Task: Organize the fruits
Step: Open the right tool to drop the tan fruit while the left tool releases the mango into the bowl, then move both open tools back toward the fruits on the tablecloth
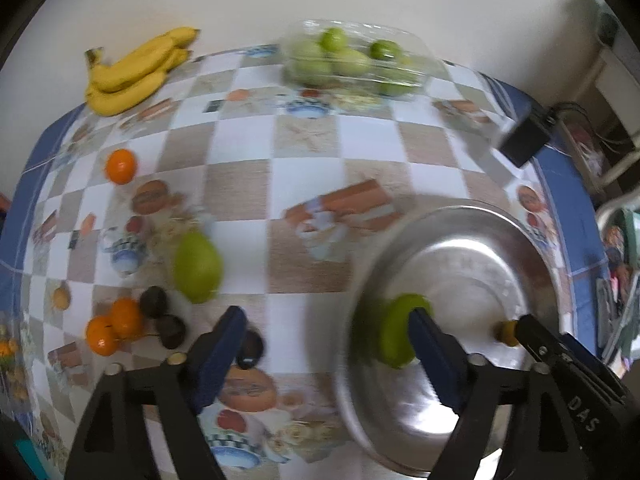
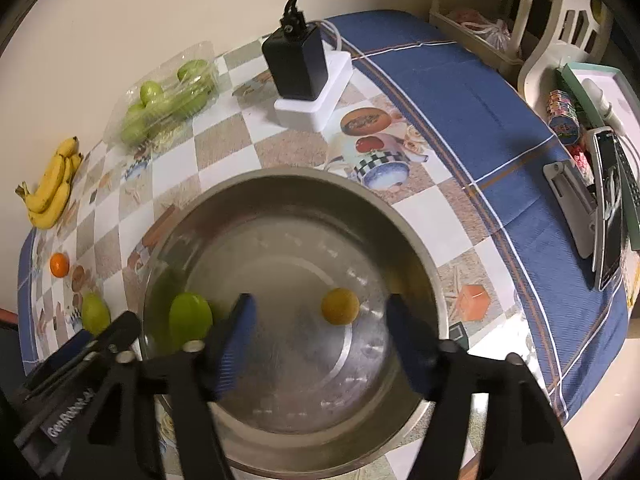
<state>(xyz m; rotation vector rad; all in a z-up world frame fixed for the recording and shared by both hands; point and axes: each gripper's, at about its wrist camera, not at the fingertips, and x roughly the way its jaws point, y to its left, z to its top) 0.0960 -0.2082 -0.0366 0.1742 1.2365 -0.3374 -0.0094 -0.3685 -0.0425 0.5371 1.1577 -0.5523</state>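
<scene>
A steel bowl [image 2: 416, 280] [image 1: 460, 232] sits on the checked tablecloth. It holds a green fruit [image 2: 190, 318] [image 1: 394, 332] at its left side and a small yellow-orange fruit [image 2: 340, 306] [image 1: 505, 333]. My right gripper [image 2: 320, 336] hangs open and empty above the bowl. My left gripper [image 1: 326, 336] is open and empty over the bowl's left rim. On the cloth lie a green mango [image 1: 196, 266] [image 2: 95, 312], three oranges [image 1: 121, 165] [image 1: 126, 317] [image 1: 101, 335], several dark fruits [image 1: 154, 302] and a banana bunch [image 1: 132, 72] [image 2: 54, 188].
A clear plastic box of green fruit [image 1: 352, 60] [image 2: 168, 100] stands by the wall. A black power adapter on a white block [image 2: 298, 68] sits behind the bowl. A phone on a stand [image 2: 608, 208] and clutter lie at the right table edge.
</scene>
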